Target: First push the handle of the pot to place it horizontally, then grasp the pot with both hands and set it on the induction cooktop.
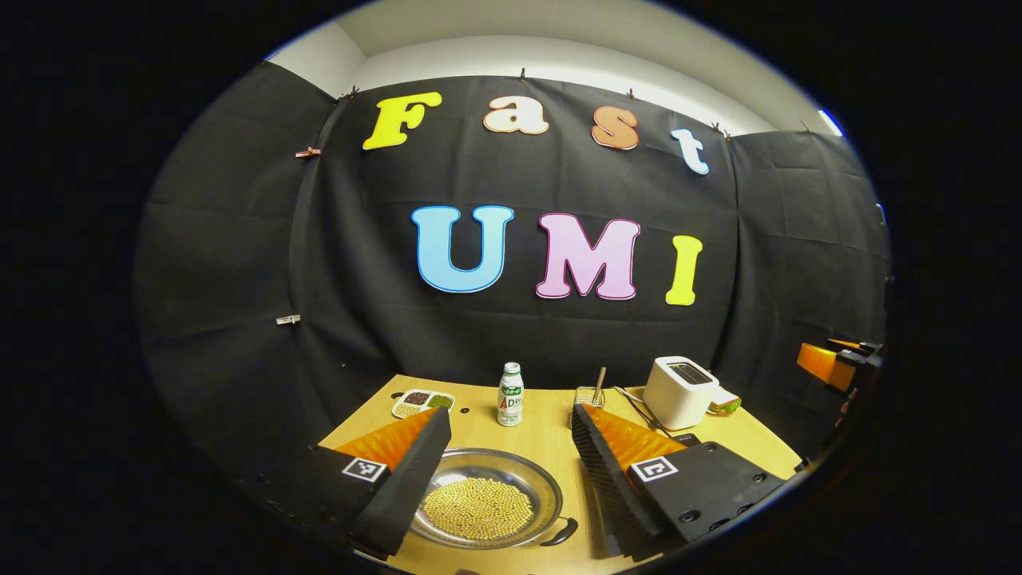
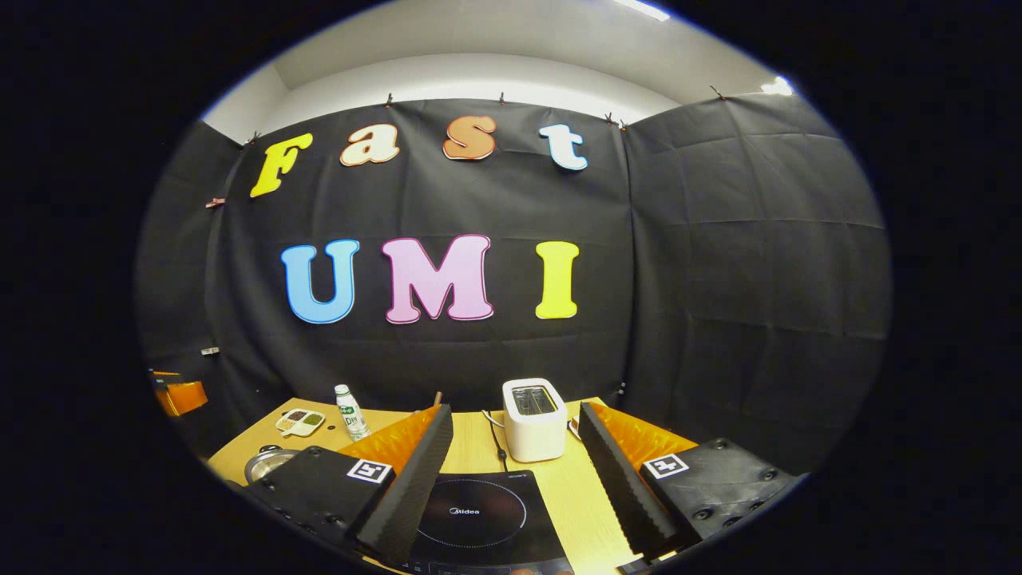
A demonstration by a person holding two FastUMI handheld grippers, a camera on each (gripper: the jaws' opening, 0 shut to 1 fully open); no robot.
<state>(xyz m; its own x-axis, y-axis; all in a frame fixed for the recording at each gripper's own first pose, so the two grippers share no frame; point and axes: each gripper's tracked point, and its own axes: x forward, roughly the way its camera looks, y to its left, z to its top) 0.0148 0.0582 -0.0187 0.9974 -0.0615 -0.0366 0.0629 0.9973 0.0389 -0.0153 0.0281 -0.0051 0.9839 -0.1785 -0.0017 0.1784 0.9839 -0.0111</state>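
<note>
Jaws of both grippers are seen spread wide and empty above a wooden tabletop (image 1: 543, 435) in a black-draped booth. Between the fingers of the left gripper (image 1: 511, 471), a shallow steel pot (image 1: 487, 499) filled with small yellow beads is framed, its dark handle (image 1: 561, 533) showing at the near right rim, angled rather than square to the table edge. The induction cooktop (image 2: 479, 515) is framed between the fingers of the right gripper (image 2: 515, 479), with the pot's rim glimpsed well to its left.

The handle push is judged the step in hand and not yet begun. A slow sideways nudge with one finger low against the handle is advised, so that the pot is turned in place and the beads are not spilled; a level two-sided lift would then be called for.

Farther back, a small drink bottle (image 1: 511, 394), a divided dish of grains (image 1: 422, 402), a glass cup holding a stick (image 1: 590, 394) and a white toaster (image 2: 534, 419) are ranged near the wall. The toaster's cord, lying by the cooktop's far edge, is the nearest obstruction.
</note>
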